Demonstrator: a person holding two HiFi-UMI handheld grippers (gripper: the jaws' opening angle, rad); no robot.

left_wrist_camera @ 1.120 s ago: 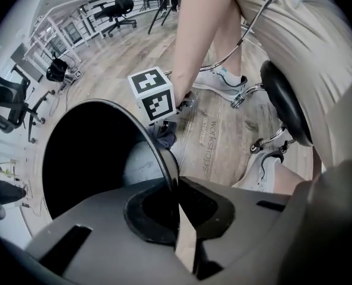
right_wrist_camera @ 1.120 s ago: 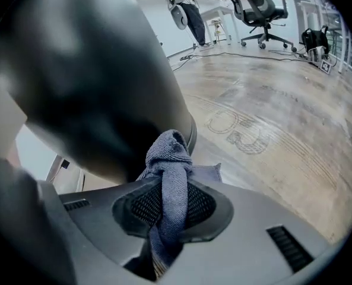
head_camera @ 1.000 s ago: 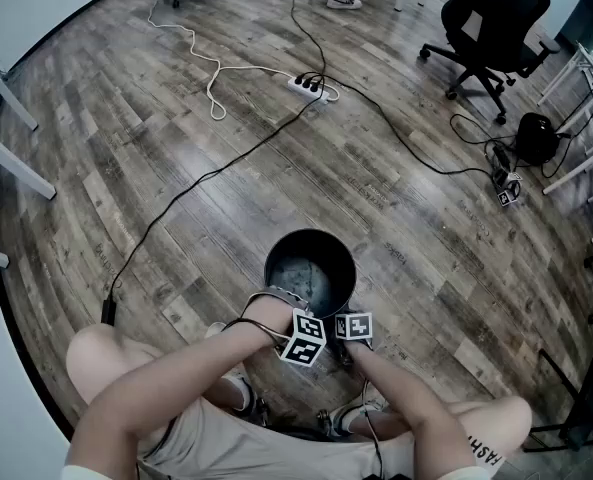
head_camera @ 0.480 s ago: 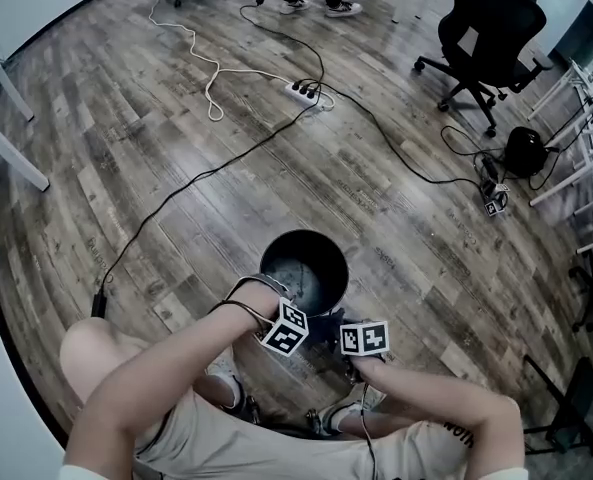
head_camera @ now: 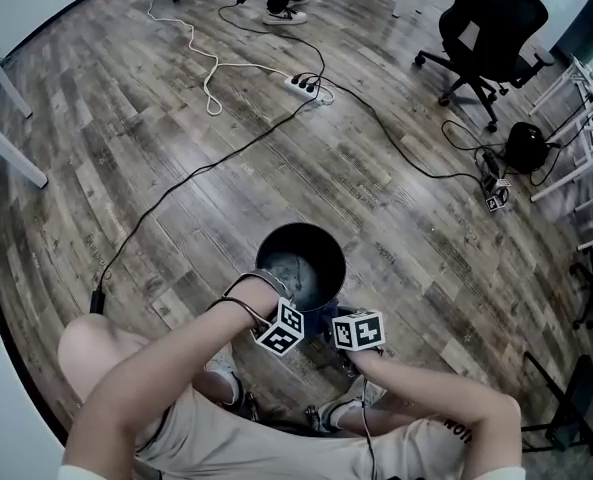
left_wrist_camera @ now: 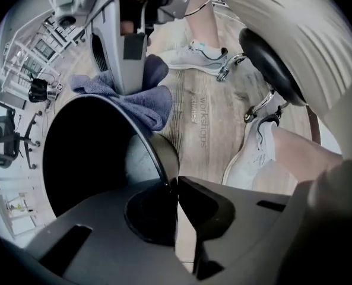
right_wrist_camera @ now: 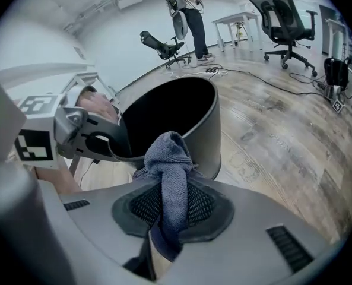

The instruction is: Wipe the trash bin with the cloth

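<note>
While the person sits over it on the grey wood-plank floor [head_camera: 126,148], the round black plastic trash bin [head_camera: 300,265] is pretty much dead centre in the head view. The inside shows a dull, scuffed greyish bottom.

The left gripper [left_wrist_camera: 174,186] is at about 7 o'clock on the rim, pointing straight down. Its fingers have just been closing and now pinch the bin's thin wall, one inside and one outside. You only get that from the left gripper view, because in the head view the marker cube covers the spot.

The right gripper [right_wrist_camera: 170,209] sits at roughly 5 o'clock from the bin. Its fingers are clamped on the blue-grey terry cloth [right_wrist_camera: 171,159], which bunches up out of the pads in front of the bin's outer wall. The left gripper view adds that the cloth lies against the rim on the far side, around 11 o'clock in that picture. The head view barely shows the cloth.

Extras:
- The right gripper view catches a black office chair [right_wrist_camera: 285,16] off at 1 o'clock.
- The left gripper view shows a white sneaker [left_wrist_camera: 247,159] on the floor at 3 o'clock.
- The head view has a white power strip [head_camera: 306,85] at 12 o'clock from the bin.
</note>
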